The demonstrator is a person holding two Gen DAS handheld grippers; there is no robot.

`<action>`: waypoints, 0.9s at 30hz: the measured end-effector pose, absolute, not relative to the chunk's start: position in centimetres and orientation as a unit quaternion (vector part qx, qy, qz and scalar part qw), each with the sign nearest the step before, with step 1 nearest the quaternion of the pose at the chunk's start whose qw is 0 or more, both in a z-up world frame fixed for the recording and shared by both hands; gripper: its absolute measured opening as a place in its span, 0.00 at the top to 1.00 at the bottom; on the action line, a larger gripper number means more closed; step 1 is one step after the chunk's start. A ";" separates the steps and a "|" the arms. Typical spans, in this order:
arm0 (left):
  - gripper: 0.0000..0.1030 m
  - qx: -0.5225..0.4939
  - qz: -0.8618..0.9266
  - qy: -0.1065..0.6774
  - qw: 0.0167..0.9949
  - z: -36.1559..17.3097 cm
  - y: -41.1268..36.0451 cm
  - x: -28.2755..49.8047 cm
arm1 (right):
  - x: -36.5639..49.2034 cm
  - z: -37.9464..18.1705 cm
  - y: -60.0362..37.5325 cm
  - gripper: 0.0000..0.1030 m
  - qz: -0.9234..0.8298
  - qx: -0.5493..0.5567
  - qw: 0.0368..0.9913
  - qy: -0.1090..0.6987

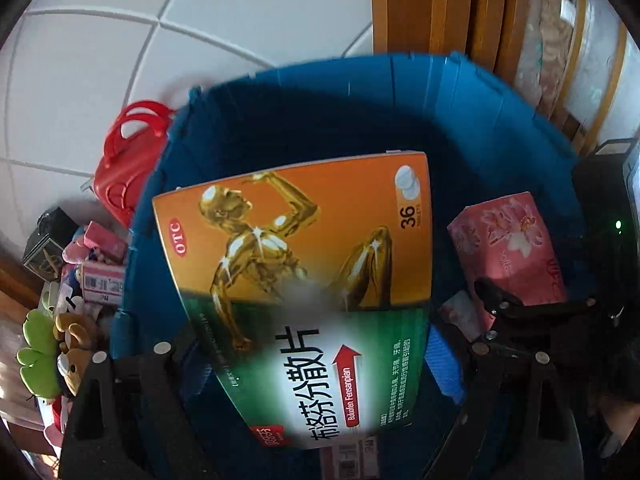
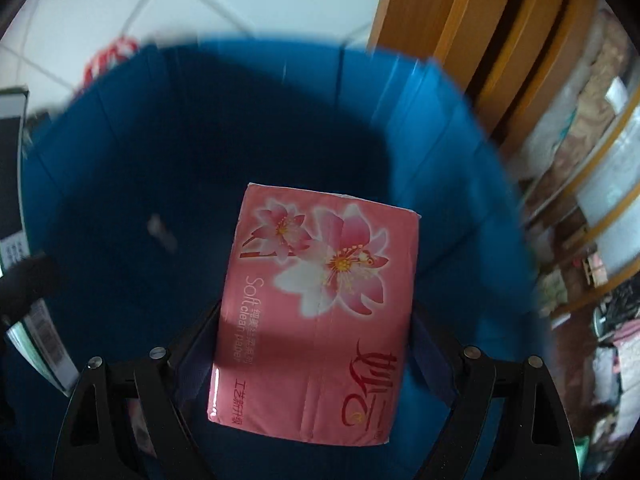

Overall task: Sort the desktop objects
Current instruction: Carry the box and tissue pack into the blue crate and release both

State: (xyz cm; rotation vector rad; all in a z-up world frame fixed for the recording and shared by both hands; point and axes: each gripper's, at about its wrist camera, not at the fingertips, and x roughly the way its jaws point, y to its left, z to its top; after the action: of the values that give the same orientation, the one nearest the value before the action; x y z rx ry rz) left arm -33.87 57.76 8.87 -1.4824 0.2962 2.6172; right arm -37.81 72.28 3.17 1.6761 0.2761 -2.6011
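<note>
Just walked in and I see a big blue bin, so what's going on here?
A person is sorting clutter with two hand-held grippers. The left gripper holds a medicine box and the right gripper holds a pink tissue pack, both over the blue bin. Neither is released yet. More toys and boxes wait beside the bin.

White floor tiles (image 1: 100, 48) with pale grout lines run under everything. To the right stands orange-brown wooden furniture (image 2: 452, 12), and past it cluttered shelves (image 2: 600, 184) with wood edging catch soft daylight.
</note>
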 end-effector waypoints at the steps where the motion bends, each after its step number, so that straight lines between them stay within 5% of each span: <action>1: 0.13 -0.502 0.856 0.104 0.059 7.6 57.9 -34.0 | -37.9 1.7 72.5 0.15 -0.825 0.558 0.019 0.086; 12: 0.13 -0.585 0.795 0.145 0.064 1.0 60.4 -32.8 | -37.1 -3.5 71.3 0.15 -0.772 0.615 0.017 0.163; 27: 0.13 -0.557 0.817 0.138 0.059 2.9 59.4 -32.8 | -37.4 -4.2 71.4 0.00 -0.759 0.629 0.040 0.160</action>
State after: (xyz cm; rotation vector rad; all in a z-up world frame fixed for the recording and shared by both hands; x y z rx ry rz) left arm -32.82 59.37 2.87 -1.6879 0.4164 2.4729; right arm -37.40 71.43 -4.23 1.9289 0.4899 -2.3277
